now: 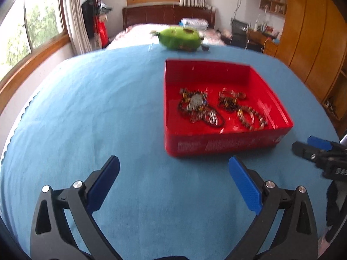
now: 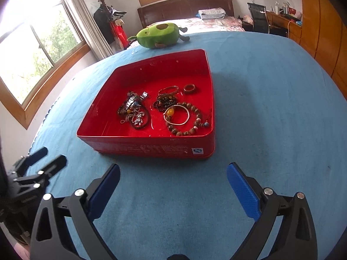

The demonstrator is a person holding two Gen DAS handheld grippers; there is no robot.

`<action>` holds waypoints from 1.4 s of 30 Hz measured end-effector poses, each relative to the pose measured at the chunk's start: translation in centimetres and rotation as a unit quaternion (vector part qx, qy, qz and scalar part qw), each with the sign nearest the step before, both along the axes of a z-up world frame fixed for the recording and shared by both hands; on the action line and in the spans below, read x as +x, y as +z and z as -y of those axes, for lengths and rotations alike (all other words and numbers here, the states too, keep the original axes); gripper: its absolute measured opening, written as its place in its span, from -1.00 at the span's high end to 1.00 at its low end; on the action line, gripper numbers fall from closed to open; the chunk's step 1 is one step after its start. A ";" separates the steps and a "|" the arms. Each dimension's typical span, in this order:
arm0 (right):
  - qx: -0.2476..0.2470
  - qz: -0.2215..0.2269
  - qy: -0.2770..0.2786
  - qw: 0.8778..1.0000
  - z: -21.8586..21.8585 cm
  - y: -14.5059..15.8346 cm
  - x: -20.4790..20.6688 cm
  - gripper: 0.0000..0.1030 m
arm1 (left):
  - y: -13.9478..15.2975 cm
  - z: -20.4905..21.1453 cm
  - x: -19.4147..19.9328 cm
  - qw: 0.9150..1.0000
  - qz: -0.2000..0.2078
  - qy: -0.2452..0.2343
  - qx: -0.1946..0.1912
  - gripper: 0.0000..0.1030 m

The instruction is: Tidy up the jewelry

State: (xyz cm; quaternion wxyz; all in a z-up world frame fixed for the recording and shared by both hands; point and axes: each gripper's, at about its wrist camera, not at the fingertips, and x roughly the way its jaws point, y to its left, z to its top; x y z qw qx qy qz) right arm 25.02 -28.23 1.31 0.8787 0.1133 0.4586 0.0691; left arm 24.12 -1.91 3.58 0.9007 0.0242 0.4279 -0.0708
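Red tin (image 2: 149, 149) just ahead of my 2 released tongs, left (image 1: 173, 179) and right (image 2: 173, 182), already gathers the jewelry (image 2: 162, 112), so both hang empty over the blue table (image 2: 271, 119).

The box (image 2: 149, 149) is bright red, with small white writing and a little blue and white sticker on its front side. It sits on a plain blue cloth (image 2: 271, 119). Inside the box, the bead bracelet (image 2: 190, 119) is brown with speckles, the bangle (image 2: 176, 115) is silver with one yellow bead, and the ring (image 2: 190, 88) is reddish brown. Behind the box lies a green plush toy (image 2: 157, 35) with a brown spot. Both grippers (image 2: 173, 174) (image 1: 173, 168) are black with blue pads.
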 end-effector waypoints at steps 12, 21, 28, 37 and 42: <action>0.002 -0.007 0.009 1.000 -0.4 -0.4 1.4 -0.92 | 0.0 1.0 2.1 1.000 -0.004 0.000 0.008 -0.93; 0.003 -0.011 0.009 1.000 -0.4 -1.2 1.8 -0.92 | -0.7 1.2 2.9 1.000 -0.017 -0.007 0.009 -0.93; -0.002 -0.010 0.005 1.000 -0.3 -1.3 2.0 -0.92 | -1.0 1.4 3.0 1.000 -0.019 -0.007 0.010 -0.93; -0.008 -0.010 0.005 1.000 -0.5 -1.4 2.2 -0.92 | -1.3 1.4 3.1 1.000 -0.021 -0.005 0.011 -0.93; -0.011 -0.011 0.007 1.000 -0.6 -1.4 2.2 -0.92 | -1.3 1.4 3.1 1.000 -0.022 -0.004 0.010 -0.93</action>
